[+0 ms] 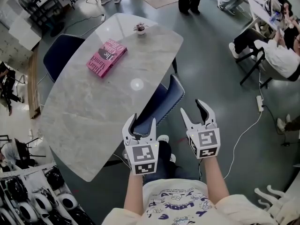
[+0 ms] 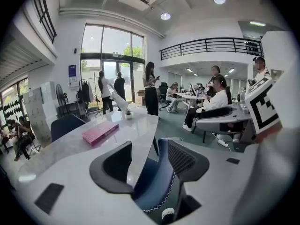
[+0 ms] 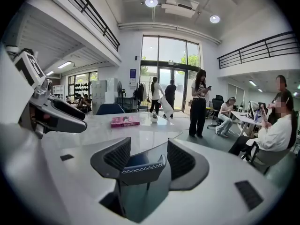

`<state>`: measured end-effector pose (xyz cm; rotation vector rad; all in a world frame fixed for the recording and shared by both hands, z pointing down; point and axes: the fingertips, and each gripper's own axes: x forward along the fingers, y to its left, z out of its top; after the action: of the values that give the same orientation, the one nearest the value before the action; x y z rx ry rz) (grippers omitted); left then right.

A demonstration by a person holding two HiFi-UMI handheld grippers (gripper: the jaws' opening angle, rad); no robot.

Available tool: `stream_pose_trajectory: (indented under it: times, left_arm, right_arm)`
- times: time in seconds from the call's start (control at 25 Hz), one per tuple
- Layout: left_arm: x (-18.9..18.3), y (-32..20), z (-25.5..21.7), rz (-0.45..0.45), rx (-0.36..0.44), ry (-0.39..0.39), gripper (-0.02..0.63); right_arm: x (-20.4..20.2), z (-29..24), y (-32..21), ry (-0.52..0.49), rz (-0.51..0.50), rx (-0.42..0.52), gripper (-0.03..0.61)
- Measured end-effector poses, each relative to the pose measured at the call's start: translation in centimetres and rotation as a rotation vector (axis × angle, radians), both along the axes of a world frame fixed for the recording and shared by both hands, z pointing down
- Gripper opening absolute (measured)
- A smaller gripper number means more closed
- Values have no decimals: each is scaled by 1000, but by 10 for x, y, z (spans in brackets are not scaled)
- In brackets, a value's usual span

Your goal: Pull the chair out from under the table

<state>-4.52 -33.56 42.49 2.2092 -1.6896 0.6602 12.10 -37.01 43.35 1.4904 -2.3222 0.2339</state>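
Observation:
A dark blue chair (image 1: 164, 100) with white stitching along its back is tucked under the right side of the grey marble table (image 1: 89, 111). In the head view my left gripper (image 1: 143, 123) hovers open just over the near end of the chair's back. My right gripper (image 1: 196, 110) is open too, over the floor to the chair's right. The left gripper view has the chair back (image 2: 157, 184) and the table edge (image 2: 140, 139) between and beyond its jaws. In the right gripper view the chair back (image 3: 138, 168) stands framed between the jaws, apart from them. Neither gripper holds anything.
On the table lie a pink book (image 1: 106, 57) and a small potted plant (image 1: 139, 29). A second blue chair (image 1: 60, 54) stands at the table's far left. People sit at desks on the right (image 1: 276, 55), and a power strip with cable (image 1: 259, 103) lies on the floor.

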Motion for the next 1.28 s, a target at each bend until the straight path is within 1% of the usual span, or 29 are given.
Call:
stream_pose_trajectory:
  times: [0.24, 0.56, 0.8, 0.88, 1.04, 1.12, 1.2, 1.28]
  left_arm:
    - [9, -3, 27, 43, -66, 4, 255]
    - [18, 4, 69, 101, -162, -3, 281]
    - [27, 12, 100, 173, -233, -37, 291]
    - [30, 14, 107, 198, -251, -45, 291]
    - [32, 17, 124, 239, -297, -76, 296]
    - [33, 18, 132, 257, -322, -95, 296]
    - [33, 19, 139, 267, -343, -108, 296]
    - [33, 18, 144, 271, -359, -115, 296]
  right_arm:
    - [-4, 26, -6, 57, -33, -48, 255]
    - [-16, 65, -6, 117, -93, -115, 261]
    - [-22, 92, -3, 192, -149, -169, 266]
    - [-24, 100, -2, 231, -181, -180, 272]
    - [-30, 115, 0, 345, -261, -192, 282]
    - [-32, 119, -2, 389, -290, -181, 300]
    - [-35, 123, -5, 434, -324, -173, 340]
    - [-39, 127, -8, 492, -367, -162, 348]
